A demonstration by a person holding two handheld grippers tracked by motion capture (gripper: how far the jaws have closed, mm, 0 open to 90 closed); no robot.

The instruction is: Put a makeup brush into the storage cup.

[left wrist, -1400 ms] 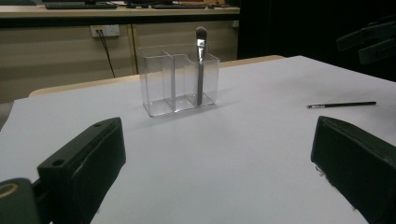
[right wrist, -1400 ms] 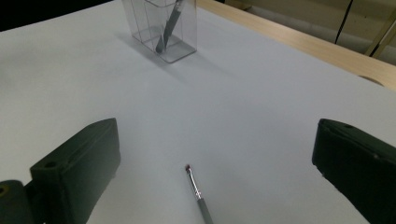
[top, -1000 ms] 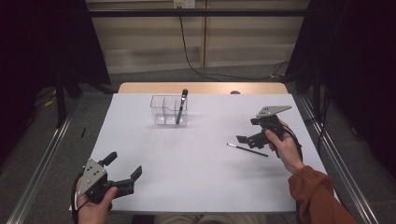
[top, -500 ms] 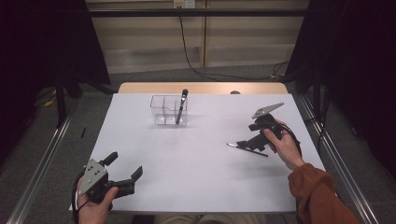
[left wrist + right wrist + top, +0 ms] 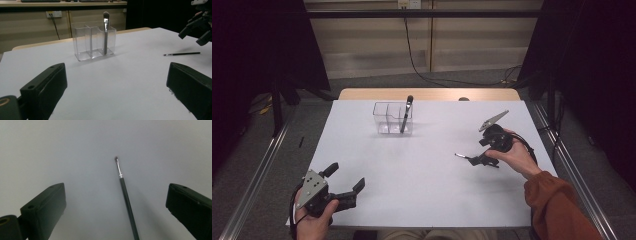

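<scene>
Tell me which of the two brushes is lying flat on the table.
The thin brush, flat on the white table between the right gripper's open fingers. The thicker brush stands upright in the clear organizer.

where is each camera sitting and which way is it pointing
High view: above the person's side, facing forward and down on the white table; both hands, an orange sleeve, left hand-held gripper and right hand-held gripper.
Left gripper view: low over the table, facing the clear organizer holding a makeup brush; own open jaws.
Right gripper view: pointing down at the thin brush; own open jaws.
Shared: the thin brush lies in all three.
</scene>
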